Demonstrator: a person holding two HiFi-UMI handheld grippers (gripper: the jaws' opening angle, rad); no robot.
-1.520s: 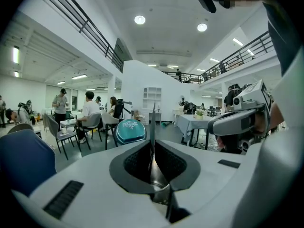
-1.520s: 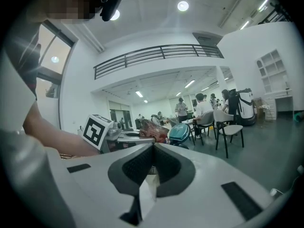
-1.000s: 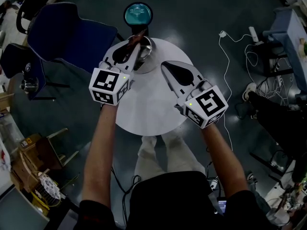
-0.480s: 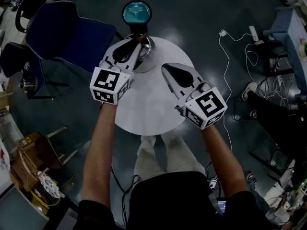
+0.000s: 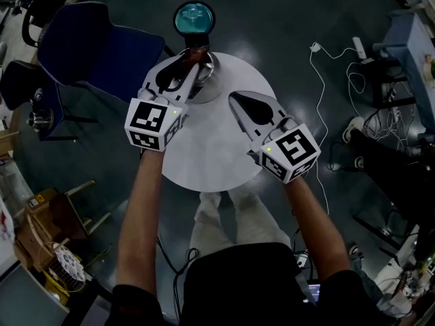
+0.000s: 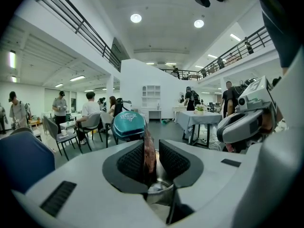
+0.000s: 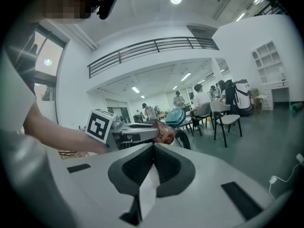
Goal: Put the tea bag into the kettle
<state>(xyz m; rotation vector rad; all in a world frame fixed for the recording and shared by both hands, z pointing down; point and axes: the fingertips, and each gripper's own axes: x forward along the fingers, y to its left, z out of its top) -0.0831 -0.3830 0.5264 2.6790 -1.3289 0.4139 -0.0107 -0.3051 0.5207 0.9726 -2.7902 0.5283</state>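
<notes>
A blue chair point(image 5: 102, 49) stood off to the left of the round white table point(image 5: 211, 148). The left gripper point(image 5: 190, 66) reached over the table's far edge, its jaws clamped on the tea bag point(image 6: 148, 151), a reddish-brown packet that stood upright between the ribbed pads and stuck out above them. The packet hung over the kettle point(image 5: 207, 70), a shiny metal pot on the far side of the table, whose open mouth showed just under the jaws in the left gripper view; the packet was not inside it. Just beyond the kettle was a round teal thing point(image 5: 194, 19) with a dark rim; whether it belonged to the kettle could not be told. Farther right, the right gripper point(image 5: 236, 99) hovered above the table, near the kettle but apart from it, its jaws pressed together on a scrap of white paper point(image 7: 148, 194) that trailed down below the pads. On the dark floor to the right of the table lay a white cable point(image 5: 326, 66).
</notes>
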